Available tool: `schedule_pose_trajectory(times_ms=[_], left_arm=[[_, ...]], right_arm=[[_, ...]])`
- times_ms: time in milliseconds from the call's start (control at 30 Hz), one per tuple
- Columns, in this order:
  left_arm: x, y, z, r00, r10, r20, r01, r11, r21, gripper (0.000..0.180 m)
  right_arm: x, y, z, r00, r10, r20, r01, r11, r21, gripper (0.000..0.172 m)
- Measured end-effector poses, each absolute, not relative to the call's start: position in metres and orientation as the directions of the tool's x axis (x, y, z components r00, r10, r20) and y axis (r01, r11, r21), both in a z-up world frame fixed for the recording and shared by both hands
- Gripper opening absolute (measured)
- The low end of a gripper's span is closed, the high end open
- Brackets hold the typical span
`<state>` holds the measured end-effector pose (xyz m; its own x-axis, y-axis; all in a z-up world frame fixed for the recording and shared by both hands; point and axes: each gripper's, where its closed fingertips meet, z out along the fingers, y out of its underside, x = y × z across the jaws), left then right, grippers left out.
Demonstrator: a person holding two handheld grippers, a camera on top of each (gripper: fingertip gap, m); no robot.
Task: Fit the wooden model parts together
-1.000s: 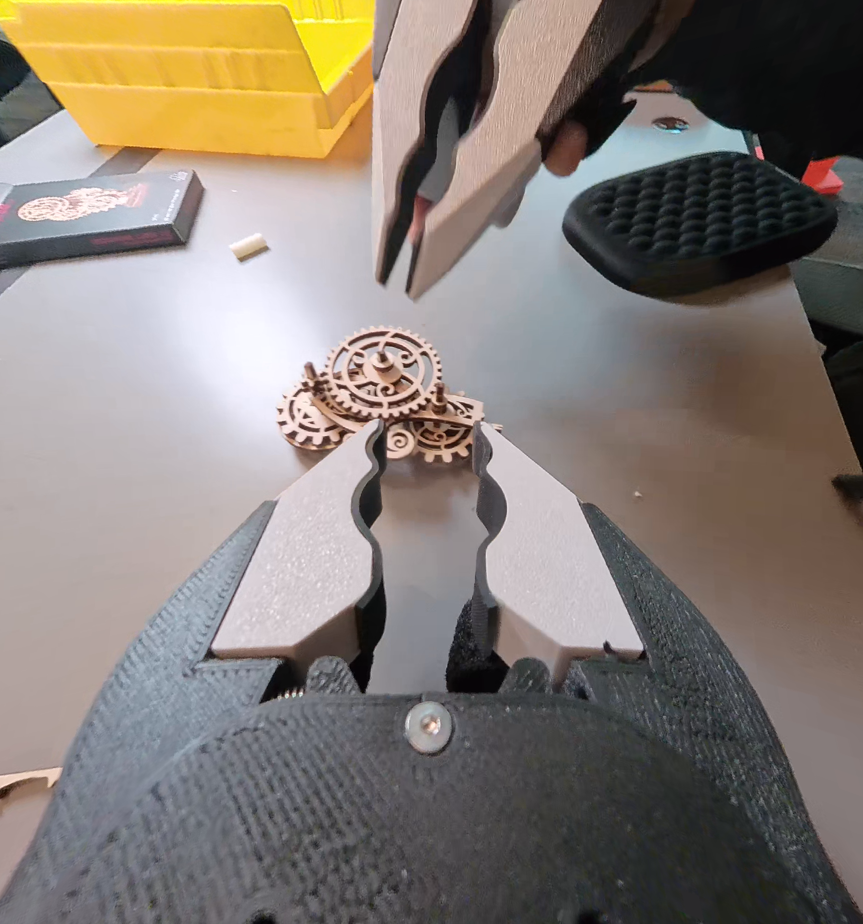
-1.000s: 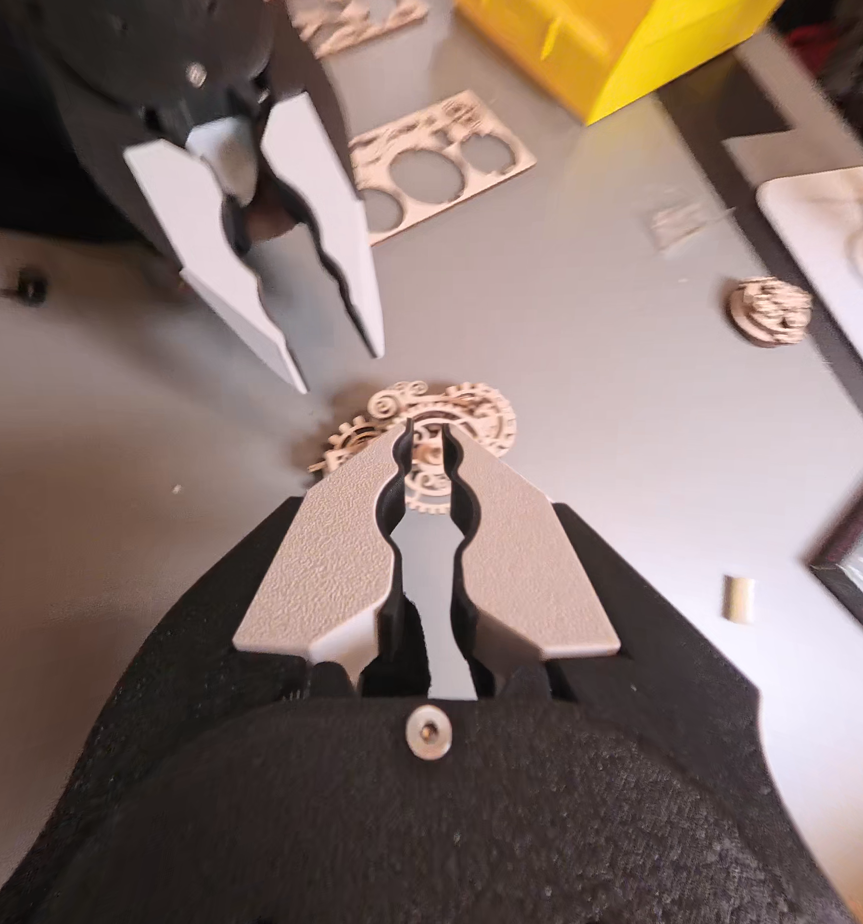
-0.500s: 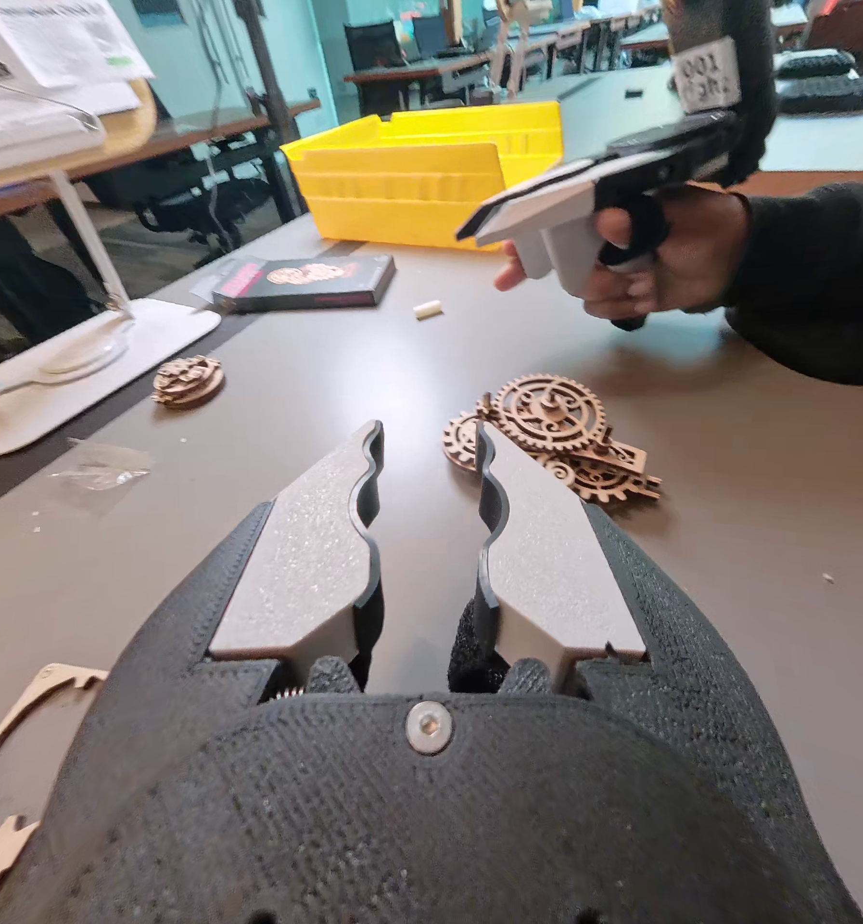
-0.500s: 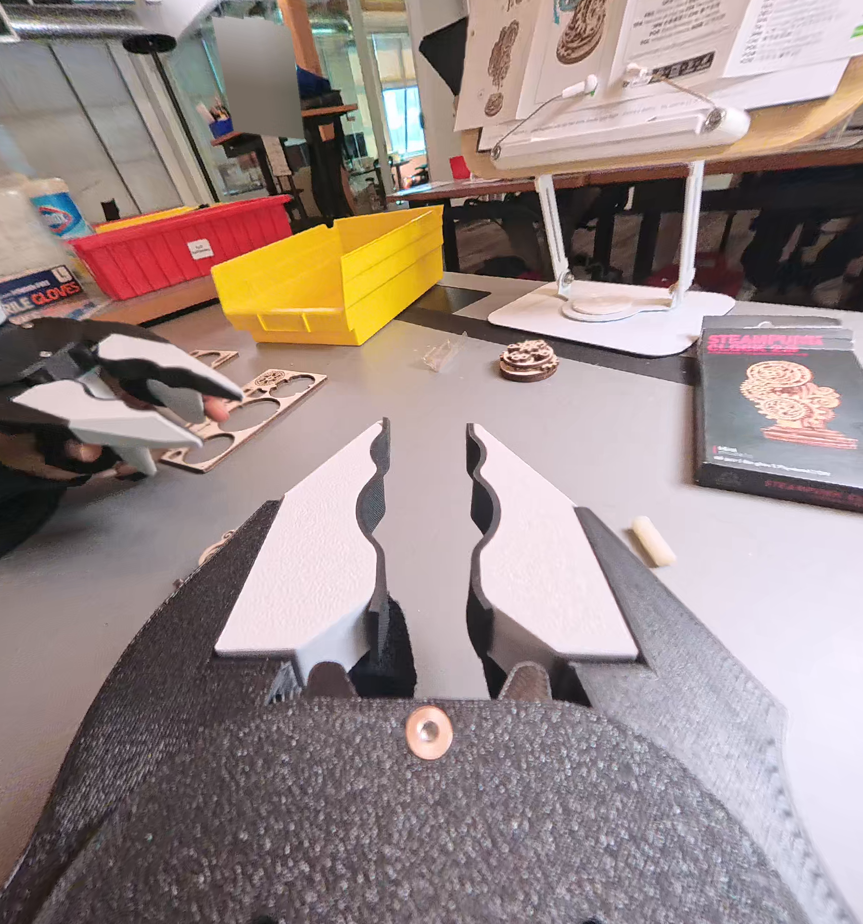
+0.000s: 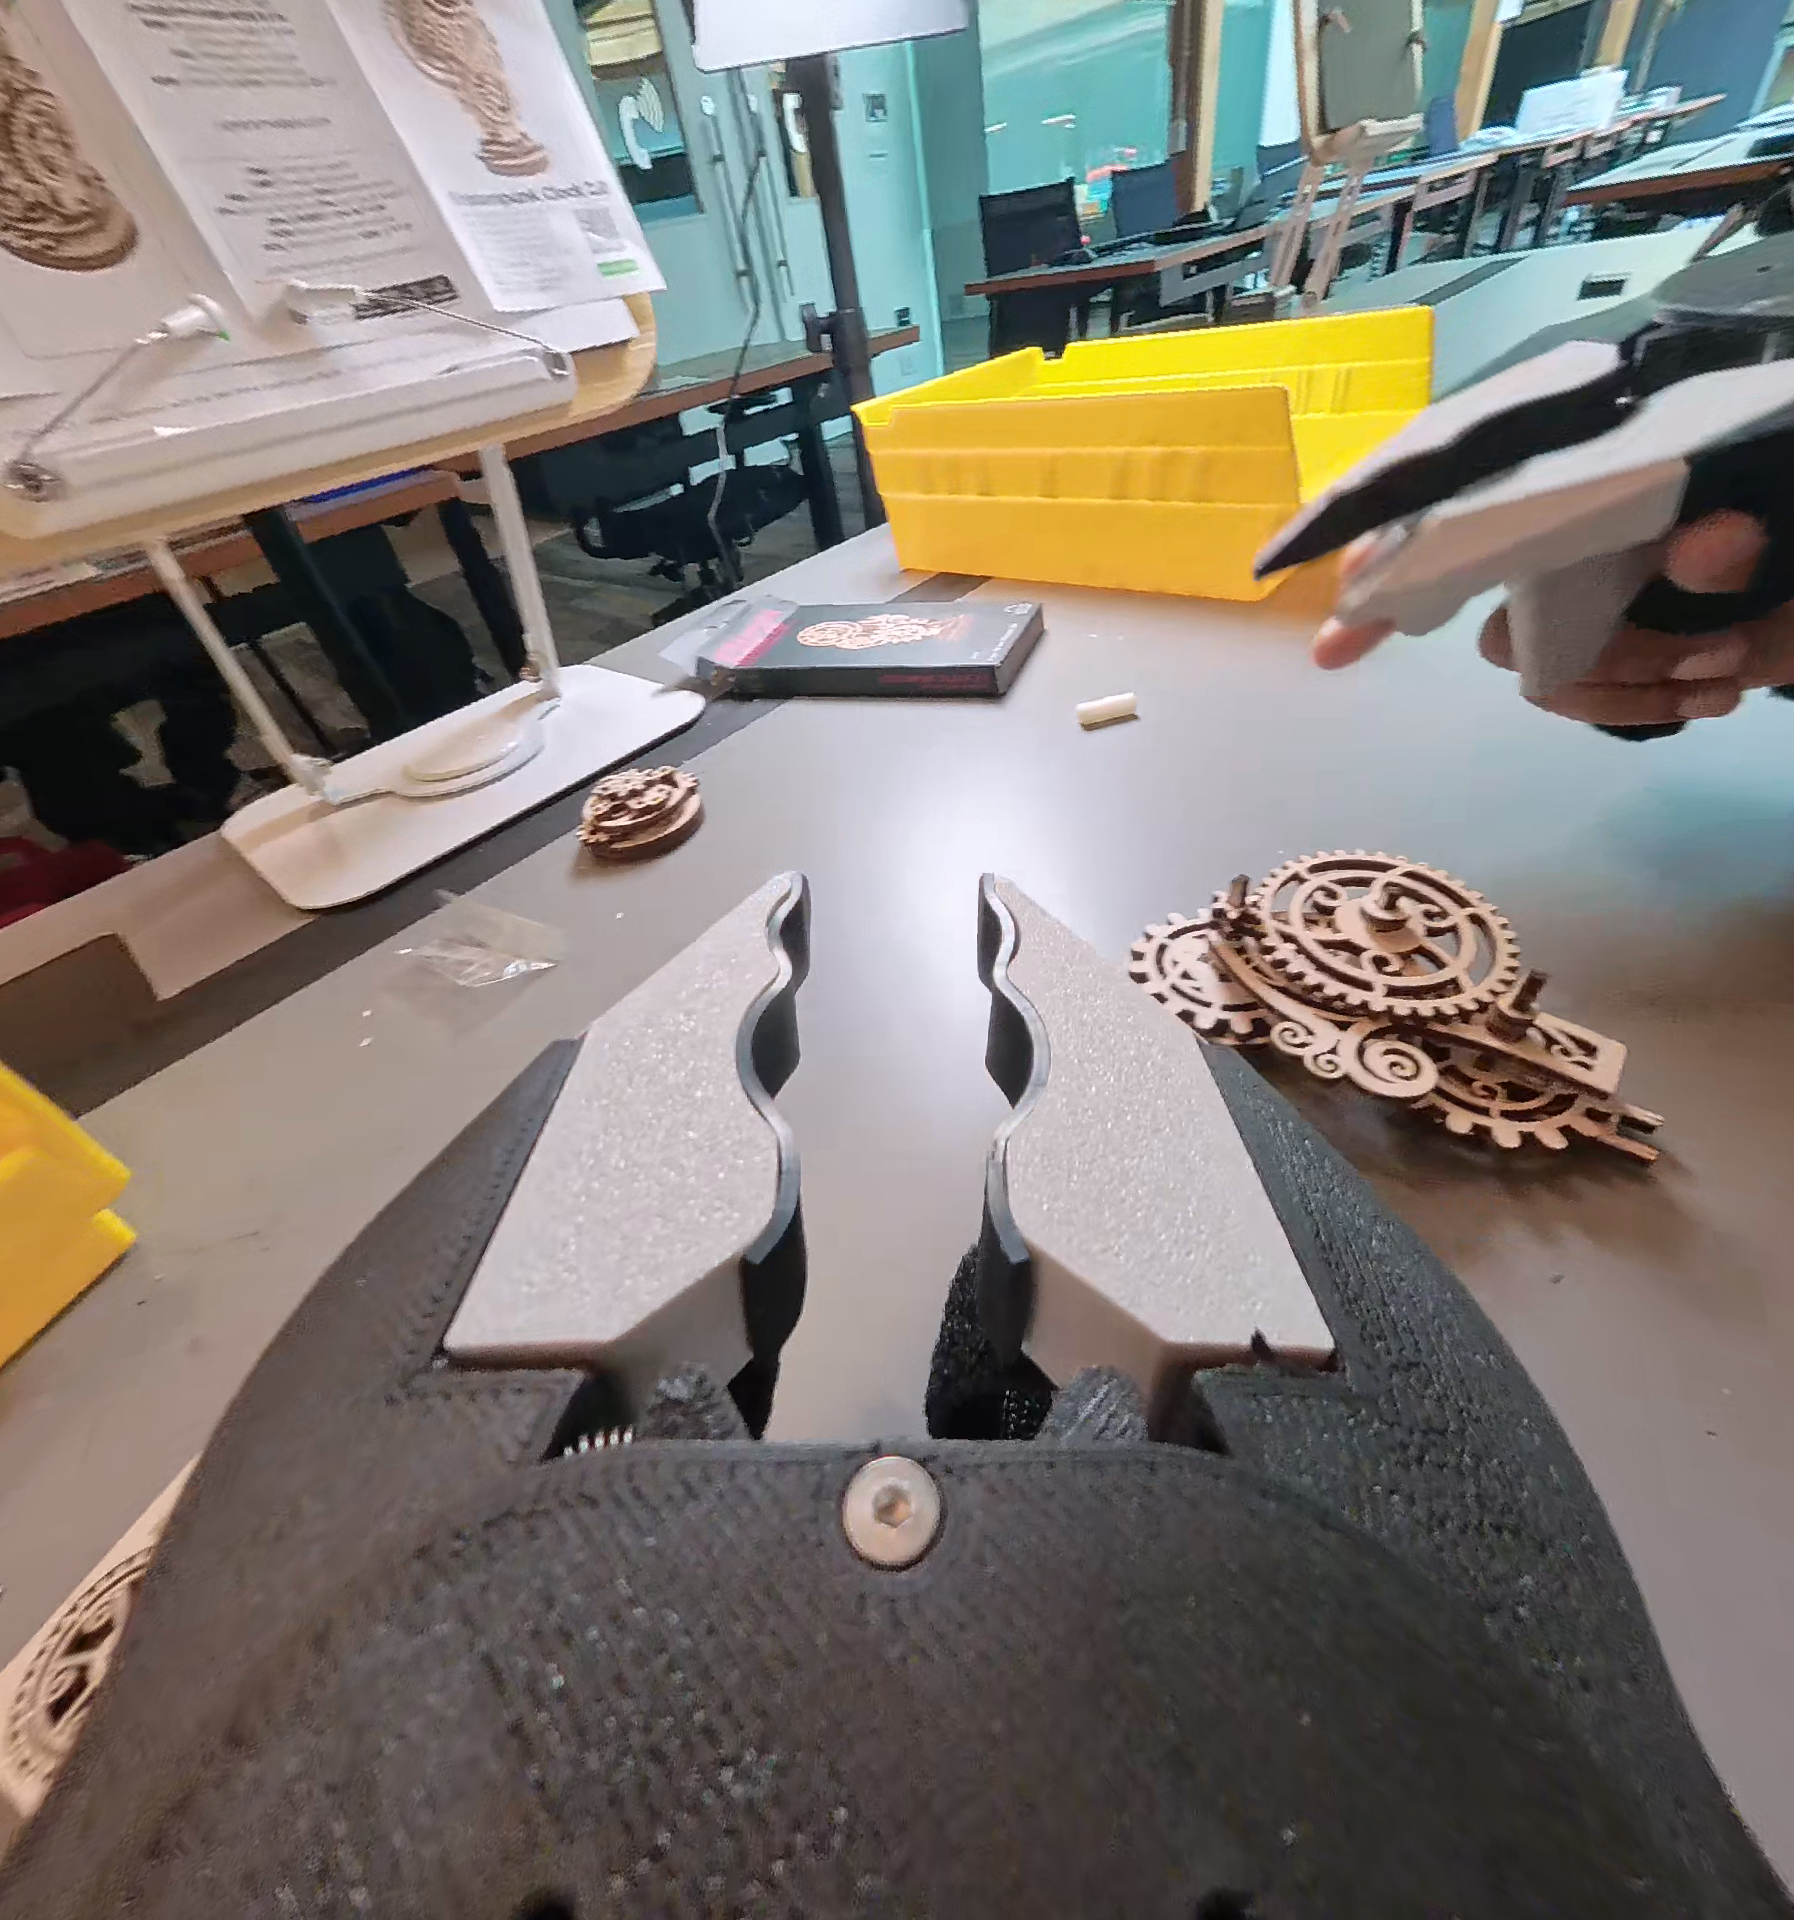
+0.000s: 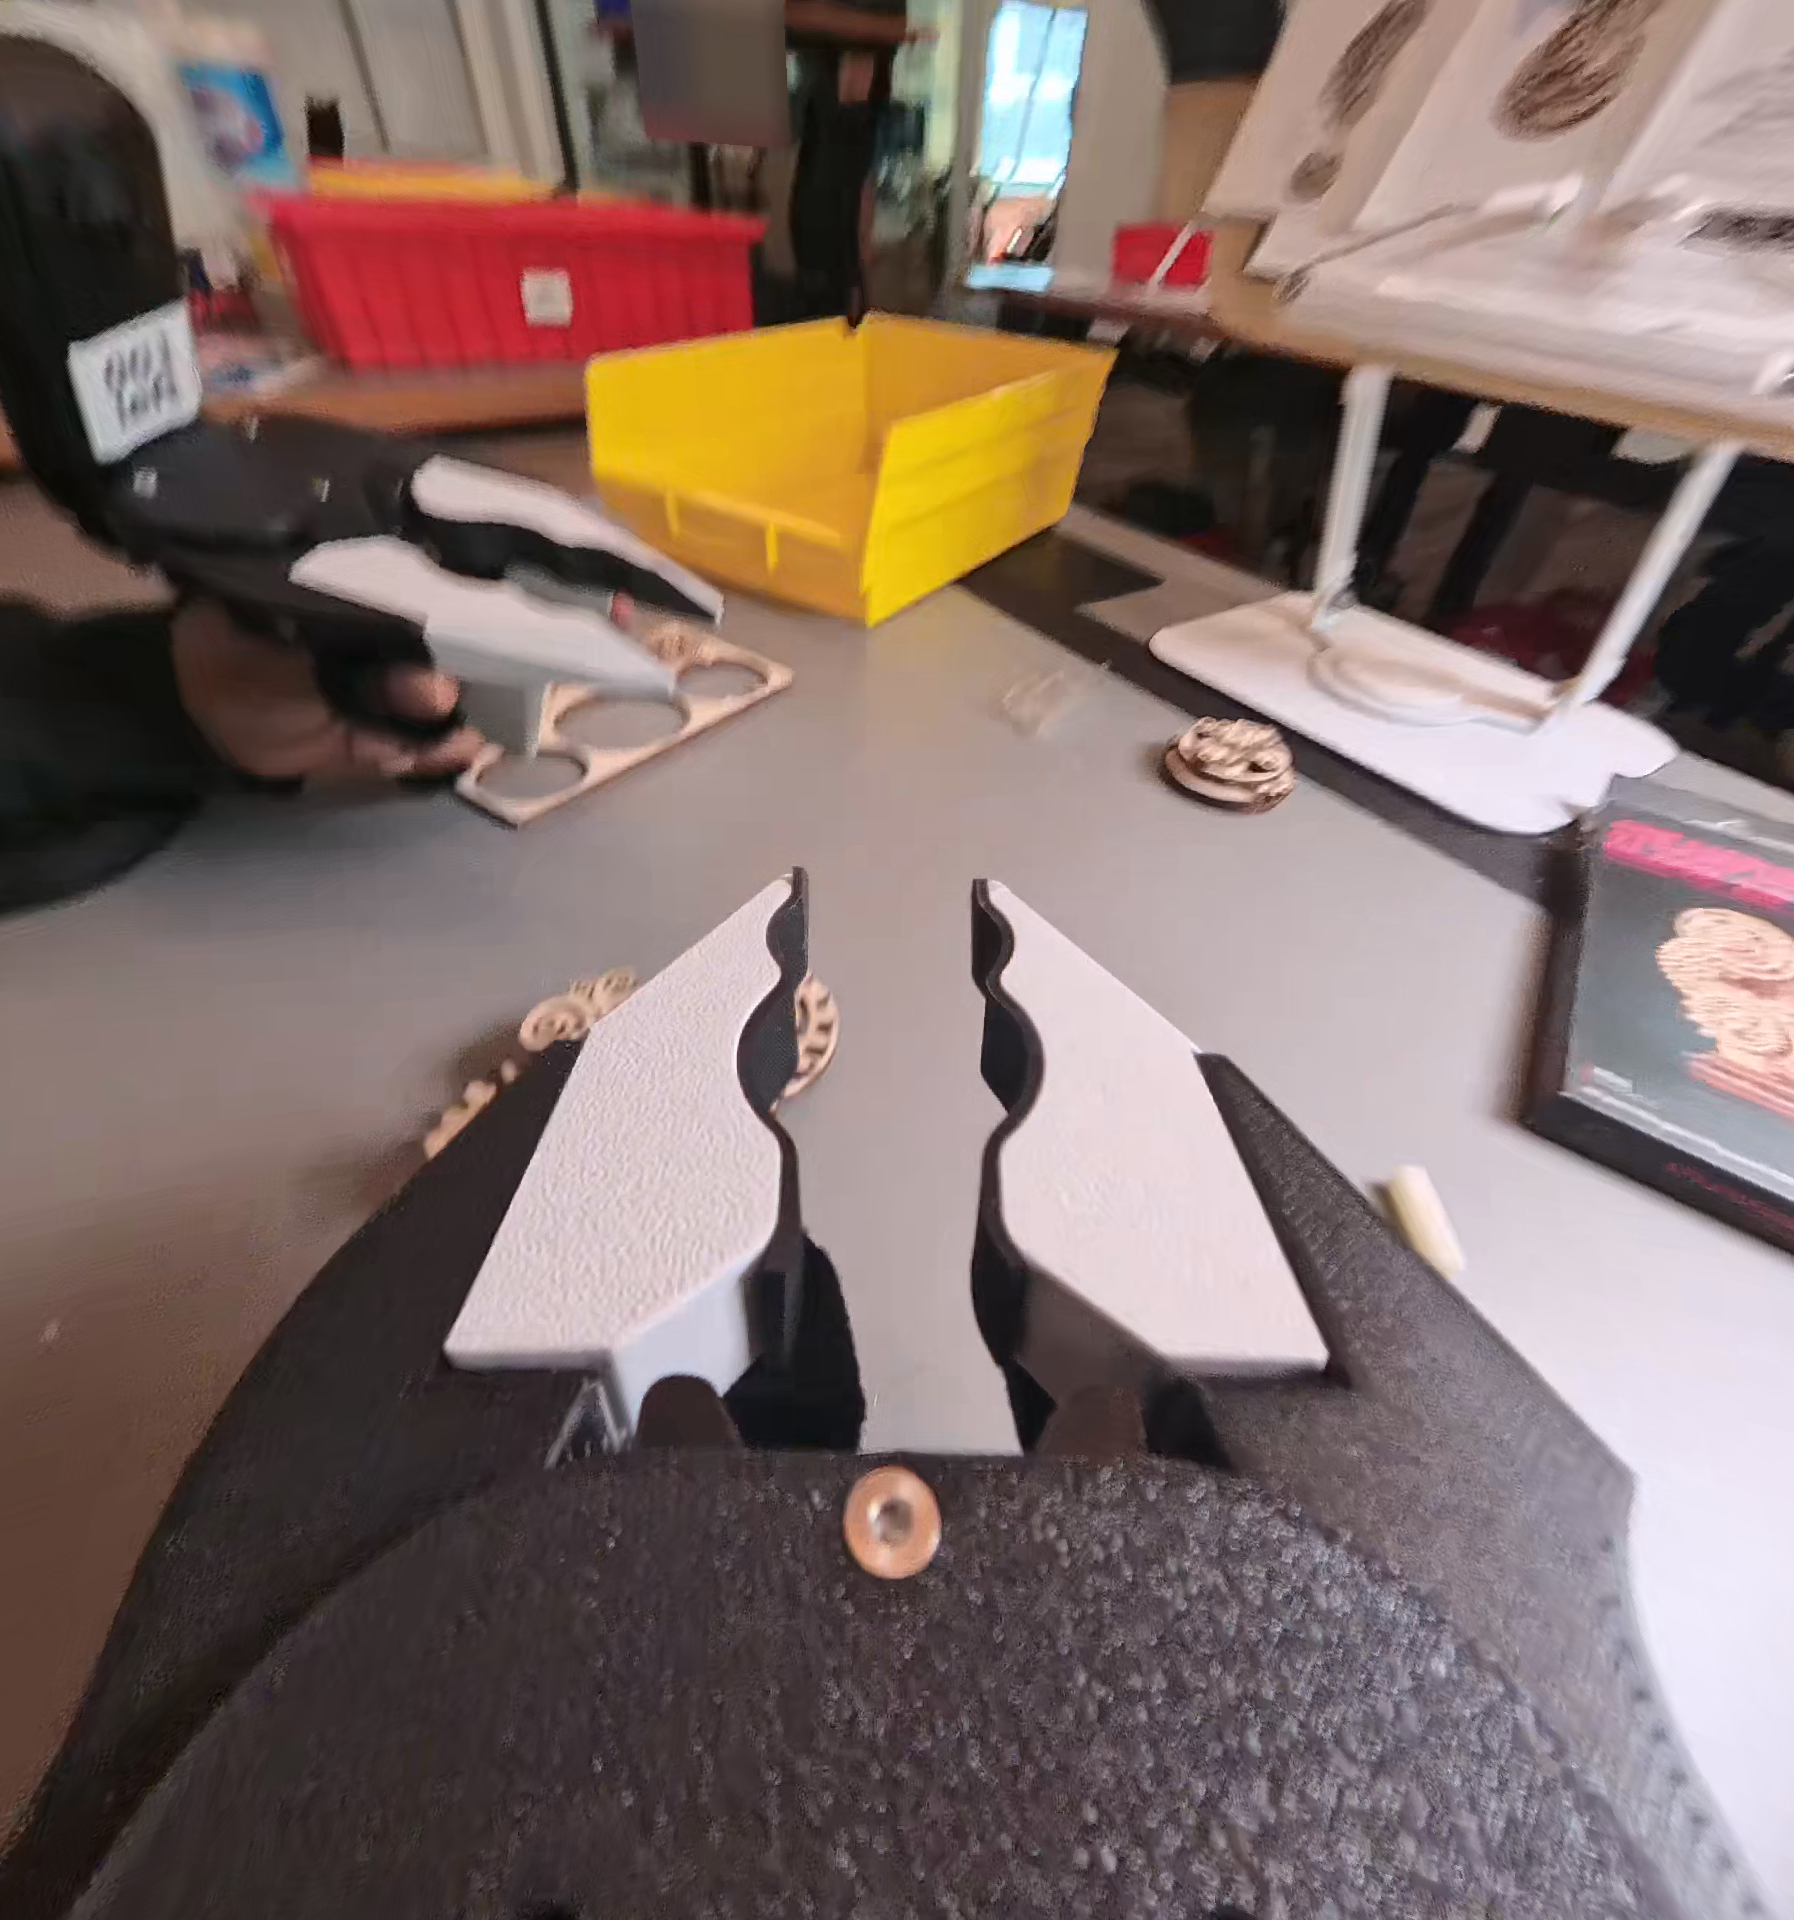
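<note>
A wooden gear assembly (image 5: 1392, 997) lies flat on the grey table (image 5: 976, 790), to the right of my left gripper (image 5: 893, 894). The left gripper is open with nothing between its pads, held above the table. In the right wrist view the same assembly (image 6: 810, 1023) is partly hidden under my right gripper (image 6: 888, 894), which is open with nothing between its pads. A small round wooden gear stack (image 5: 638, 810) sits near the stand's base; it also shows in the right wrist view (image 6: 1231, 764). The right gripper shows at the upper right of the left wrist view (image 5: 1495, 488), the left gripper at the left of the right wrist view (image 6: 519, 603).
A yellow bin (image 5: 1153, 468) stands at the back. A black box (image 5: 872, 649), a white peg (image 5: 1106, 710), a white document stand (image 5: 457, 790) and a clear bag (image 5: 477, 951) lie around. A punched wooden sheet (image 6: 623, 717) lies left. Another yellow bin (image 5: 10, 1195) is at the left edge. It is some 20 cm from my left tips to the small round wooden gear stack (image 5: 638, 810). Look for it in the right wrist view (image 6: 1206, 751) too.
The right gripper opened and let go of the gear assembly. Both grippers lifted and drew back from it; the assembly stays on the table.
</note>
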<state>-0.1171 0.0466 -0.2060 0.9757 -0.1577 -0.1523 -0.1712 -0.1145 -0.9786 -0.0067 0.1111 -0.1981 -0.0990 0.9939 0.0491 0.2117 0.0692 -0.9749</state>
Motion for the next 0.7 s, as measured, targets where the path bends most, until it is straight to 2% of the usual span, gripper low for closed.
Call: schedule_pose_trajectory(times_ms=[100,233,400,700], left_arm=[[-0.140,0.039,-0.203,0.984,-0.090,-0.153,-0.163,-0.112,-0.980,0.029],[-0.161,0.029,-0.194,0.991,-0.031,-0.131,-0.133,-0.090,-0.987,0.028],[-0.155,0.030,-0.197,0.988,-0.048,-0.149,-0.153,-0.100,-0.983,0.028],[-0.122,0.032,-0.198,0.975,-0.207,-0.077,-0.100,-0.105,-0.989,0.029]], right_arm=[[0.003,0.085,-0.217,-0.272,0.962,0.036,0.367,0.138,-0.920,0.039],[0.023,0.043,-0.211,-0.492,0.870,-0.034,0.360,0.168,-0.918,0.039],[0.017,0.033,-0.241,-0.520,0.846,0.115,0.375,0.348,-0.859,0.039],[0.004,0.039,-0.252,-0.488,0.862,0.135,0.382,0.350,-0.855,0.015]])
